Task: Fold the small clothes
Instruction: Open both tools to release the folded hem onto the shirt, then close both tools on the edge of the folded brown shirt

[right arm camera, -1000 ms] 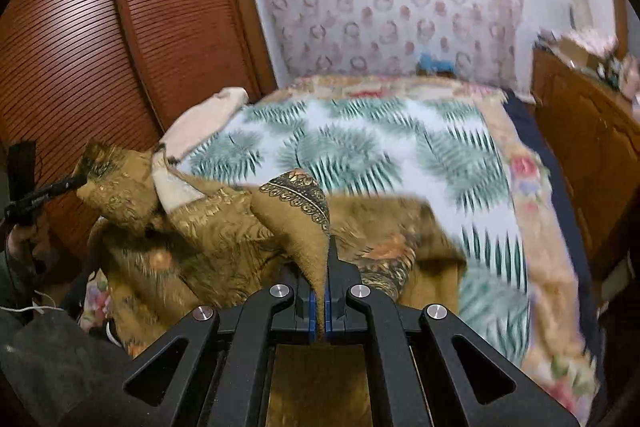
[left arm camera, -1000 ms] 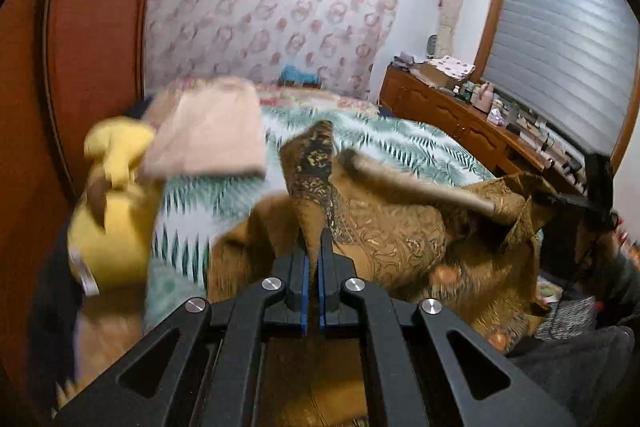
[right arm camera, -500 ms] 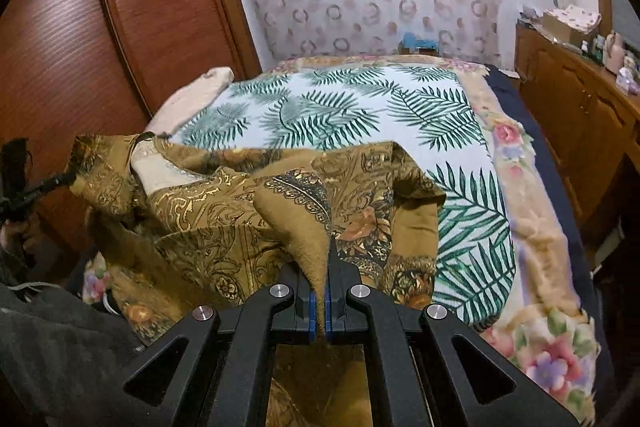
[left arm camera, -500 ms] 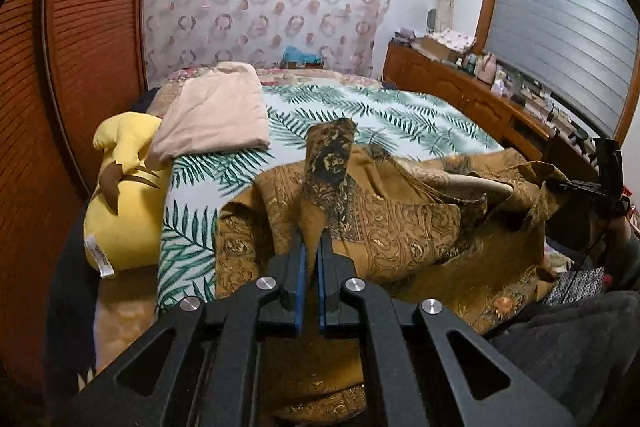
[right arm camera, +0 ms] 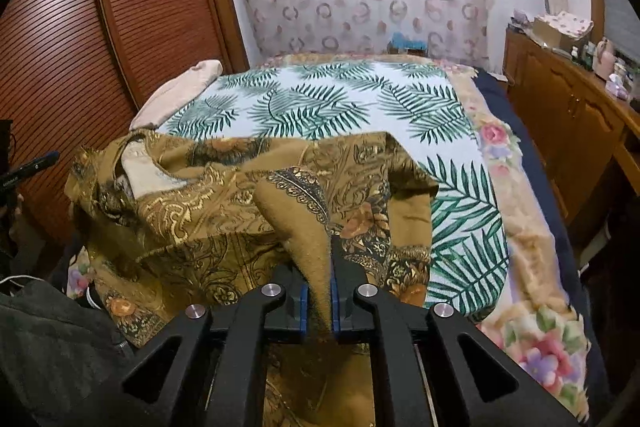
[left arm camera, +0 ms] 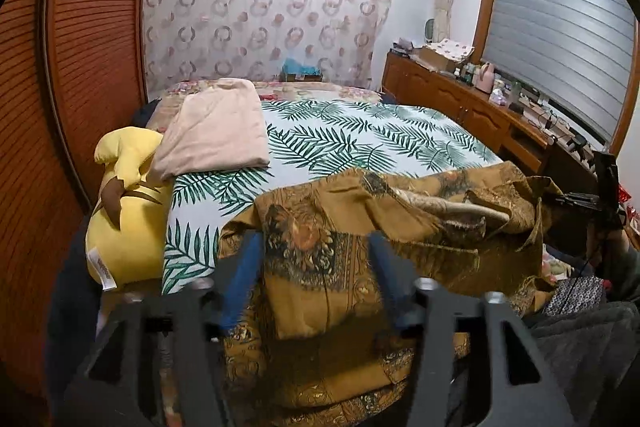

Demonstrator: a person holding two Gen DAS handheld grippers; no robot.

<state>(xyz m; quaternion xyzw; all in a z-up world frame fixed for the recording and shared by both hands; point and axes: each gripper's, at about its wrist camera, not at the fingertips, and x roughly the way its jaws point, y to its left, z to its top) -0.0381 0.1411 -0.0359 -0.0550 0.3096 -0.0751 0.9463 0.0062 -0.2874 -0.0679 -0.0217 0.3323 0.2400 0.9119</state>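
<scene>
A brown and gold patterned garment [left arm camera: 360,259] lies bunched on the near end of the bed, over the palm-leaf sheet [left arm camera: 360,143]. My left gripper [left arm camera: 316,247] is open, its blue-padded fingers spread either side of a folded flap of the garment, holding nothing. My right gripper [right arm camera: 320,291] is shut on a pinched fold of the same garment [right arm camera: 248,211] and holds that fold raised above the bed. The garment's pale lining shows at its left in the right wrist view.
A folded beige cloth [left arm camera: 220,131] and a yellow plush toy [left arm camera: 124,211] lie at the bed's left side beside a wooden slatted wardrobe [left arm camera: 80,67]. A wooden dresser [left arm camera: 460,103] with clutter runs along the right wall. A floral blanket [right arm camera: 532,267] edges the bed.
My left gripper has opened and let go of the garment, which has dropped flatter onto the bed. My right gripper stays shut on its fold.
</scene>
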